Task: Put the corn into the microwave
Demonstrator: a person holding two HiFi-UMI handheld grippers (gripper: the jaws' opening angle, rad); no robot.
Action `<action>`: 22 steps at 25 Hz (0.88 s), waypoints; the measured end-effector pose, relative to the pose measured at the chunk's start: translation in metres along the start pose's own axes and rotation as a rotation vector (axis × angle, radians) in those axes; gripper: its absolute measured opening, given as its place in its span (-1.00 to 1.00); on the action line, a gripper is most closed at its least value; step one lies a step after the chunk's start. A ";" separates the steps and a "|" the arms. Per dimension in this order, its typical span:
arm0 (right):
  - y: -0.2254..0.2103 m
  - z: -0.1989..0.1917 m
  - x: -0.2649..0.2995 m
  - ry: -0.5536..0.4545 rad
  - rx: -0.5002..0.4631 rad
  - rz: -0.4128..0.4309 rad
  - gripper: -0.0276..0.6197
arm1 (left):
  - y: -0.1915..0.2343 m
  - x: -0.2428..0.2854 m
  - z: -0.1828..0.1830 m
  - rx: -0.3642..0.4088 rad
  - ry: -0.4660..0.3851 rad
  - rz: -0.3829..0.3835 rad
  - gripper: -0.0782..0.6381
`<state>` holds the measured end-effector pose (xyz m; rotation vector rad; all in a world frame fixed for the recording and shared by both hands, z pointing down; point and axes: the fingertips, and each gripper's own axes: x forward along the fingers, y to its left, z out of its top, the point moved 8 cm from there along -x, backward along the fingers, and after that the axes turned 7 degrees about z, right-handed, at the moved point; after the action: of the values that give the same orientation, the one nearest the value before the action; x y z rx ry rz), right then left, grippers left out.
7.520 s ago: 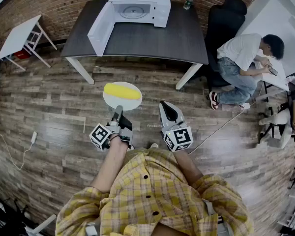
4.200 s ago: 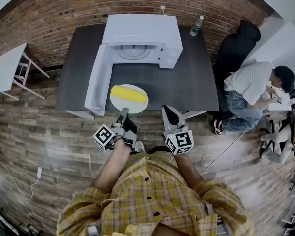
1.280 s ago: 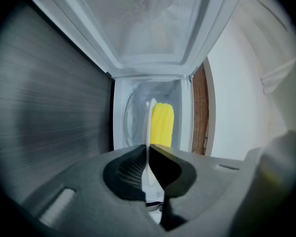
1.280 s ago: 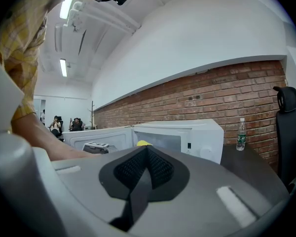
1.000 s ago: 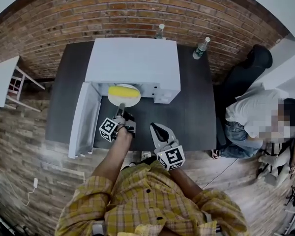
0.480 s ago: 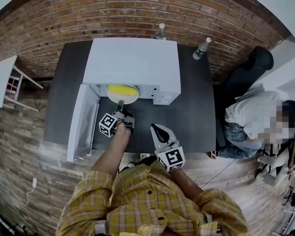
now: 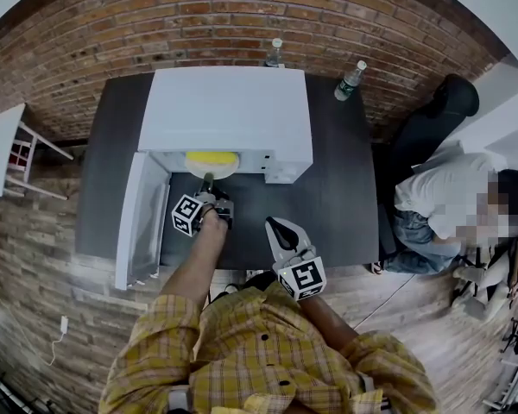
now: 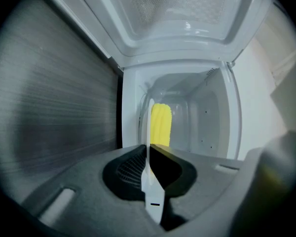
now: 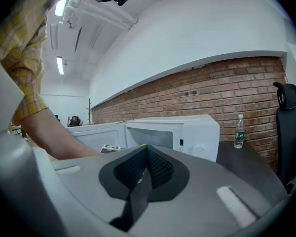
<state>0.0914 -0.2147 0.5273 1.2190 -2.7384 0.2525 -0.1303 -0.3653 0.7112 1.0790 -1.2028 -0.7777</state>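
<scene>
The yellow corn lies on a white plate that sits partly inside the open white microwave. My left gripper is at the oven's mouth, shut on the plate's near rim. Its jaws have just been easing open a little, with the rim still between them. In the left gripper view the corn stands inside the white cavity beyond the left gripper. My right gripper hovers shut and empty over the dark table, short of the microwave. Its jaws meet in the right gripper view.
The microwave door hangs open to the left. Two water bottles stand behind the oven on the dark table. A seated person and a black chair are at the right.
The left gripper has carried the plate and corn forward and slightly down, deeper into the microwave. The right gripper has stayed where it was.
</scene>
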 end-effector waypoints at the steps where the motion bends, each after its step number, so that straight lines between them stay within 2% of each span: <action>1: -0.001 0.000 0.000 -0.001 0.000 0.000 -0.92 | -0.001 0.002 0.000 -0.003 -0.002 0.004 -0.72; 8: -0.005 -0.002 0.001 -0.012 0.048 0.013 -0.91 | -0.006 0.011 -0.001 -0.019 -0.007 0.026 -0.71; 17: -0.002 -0.003 0.005 -0.003 0.052 0.031 -0.91 | -0.010 0.018 0.002 -0.023 -0.010 0.056 -0.71; 22: -0.004 -0.003 0.005 -0.001 0.057 0.026 -0.91 | -0.009 0.021 0.001 -0.020 0.010 0.097 -0.66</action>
<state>0.0915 -0.2203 0.5316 1.1976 -2.7673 0.3348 -0.1258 -0.3880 0.7103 0.9994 -1.2272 -0.7069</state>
